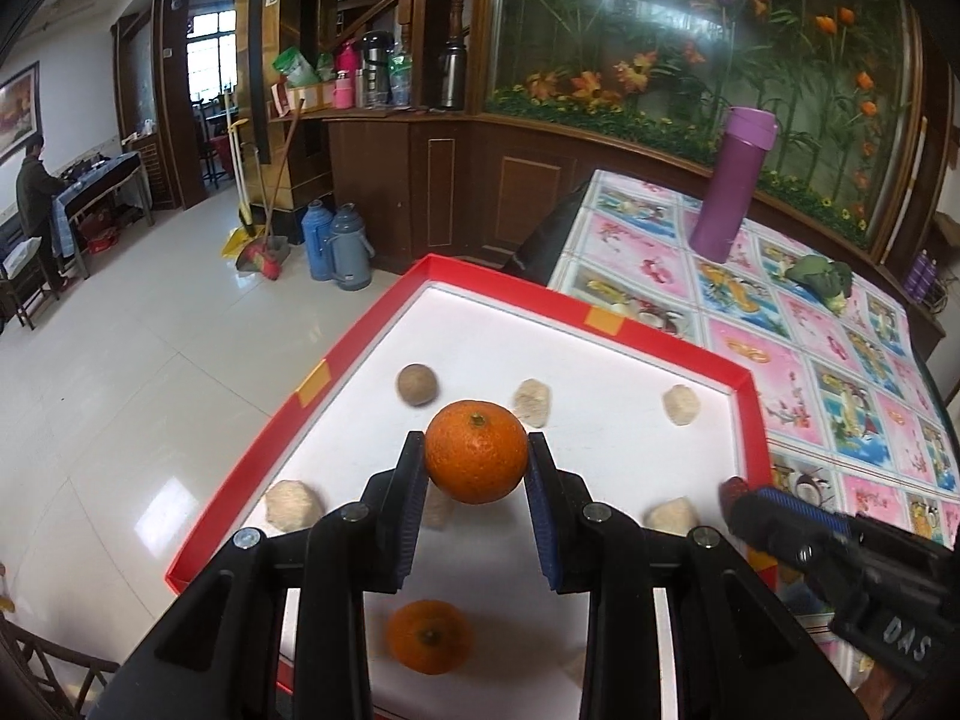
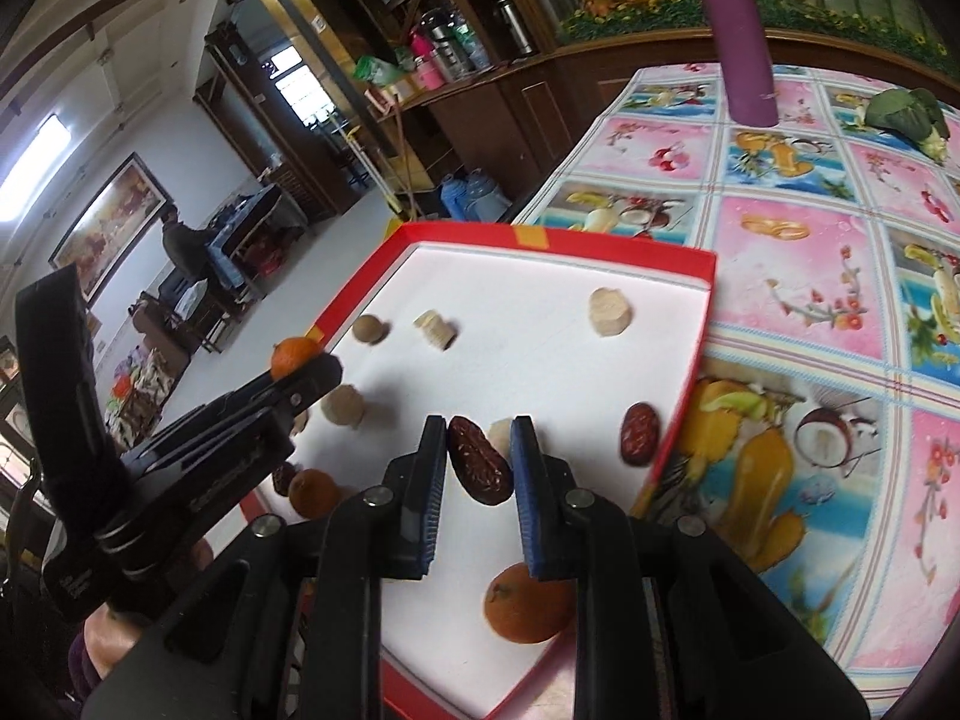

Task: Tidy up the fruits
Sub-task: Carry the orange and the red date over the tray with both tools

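Observation:
In the left wrist view my left gripper (image 1: 475, 444) is shut on an orange (image 1: 474, 450), held above a red-rimmed white tray (image 1: 510, 287). A second orange (image 1: 429, 636) lies in the tray under the fingers. A brown round fruit (image 1: 417, 384) and several beige pieces (image 1: 532, 401) are scattered across the tray. In the right wrist view my right gripper (image 2: 478, 423) is shut on a dark red date (image 2: 480, 459) over the tray (image 2: 600, 243). Another date (image 2: 639, 433) lies near the tray's right rim, and an orange (image 2: 528, 603) lies at its near side.
The tray overhangs the left edge of a table with a flowered cloth (image 2: 798, 252); tiled floor lies beyond. A purple bottle (image 1: 732, 186) and a green vegetable (image 1: 822, 279) stand farther back on the table. A person stands far off at a desk.

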`<control>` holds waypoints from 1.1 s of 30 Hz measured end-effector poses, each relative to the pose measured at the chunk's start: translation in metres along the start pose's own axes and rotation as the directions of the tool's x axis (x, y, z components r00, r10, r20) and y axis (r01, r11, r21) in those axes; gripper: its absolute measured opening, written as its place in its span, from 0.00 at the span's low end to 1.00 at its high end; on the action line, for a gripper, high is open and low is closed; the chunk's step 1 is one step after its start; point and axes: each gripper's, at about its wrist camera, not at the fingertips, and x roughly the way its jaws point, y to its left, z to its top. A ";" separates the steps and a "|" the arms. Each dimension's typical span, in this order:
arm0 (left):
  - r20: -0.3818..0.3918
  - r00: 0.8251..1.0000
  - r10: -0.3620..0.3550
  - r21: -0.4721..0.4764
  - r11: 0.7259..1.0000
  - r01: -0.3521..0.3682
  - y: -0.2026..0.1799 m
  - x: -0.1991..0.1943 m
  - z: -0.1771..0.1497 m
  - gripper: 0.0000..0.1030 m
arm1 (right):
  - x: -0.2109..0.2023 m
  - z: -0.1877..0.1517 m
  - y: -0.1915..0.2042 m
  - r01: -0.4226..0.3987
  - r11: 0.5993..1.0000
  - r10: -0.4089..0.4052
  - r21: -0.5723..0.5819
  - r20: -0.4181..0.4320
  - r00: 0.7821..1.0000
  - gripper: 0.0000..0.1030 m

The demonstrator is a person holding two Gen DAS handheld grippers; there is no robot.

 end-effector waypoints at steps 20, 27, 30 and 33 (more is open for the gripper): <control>-0.036 0.998 0.043 0.004 0.999 -0.043 0.014 0.013 -0.008 0.30 | 0.027 -0.021 0.010 0.007 0.999 -0.010 -0.048 -0.067 0.998 0.23; -0.032 0.999 0.042 0.024 0.999 -0.042 0.009 0.013 -0.004 0.30 | 0.027 -0.026 0.013 0.018 0.998 -0.023 -0.061 -0.070 0.997 0.23; -0.023 0.999 0.046 0.064 0.997 -0.045 0.001 0.016 0.003 0.31 | 0.027 -0.028 0.016 0.025 0.997 -0.030 -0.075 -0.066 0.997 0.23; -0.032 0.998 0.058 0.096 0.994 -0.054 -0.003 0.023 0.010 0.31 | 0.026 -0.031 0.020 0.036 0.995 -0.042 -0.096 -0.055 0.998 0.23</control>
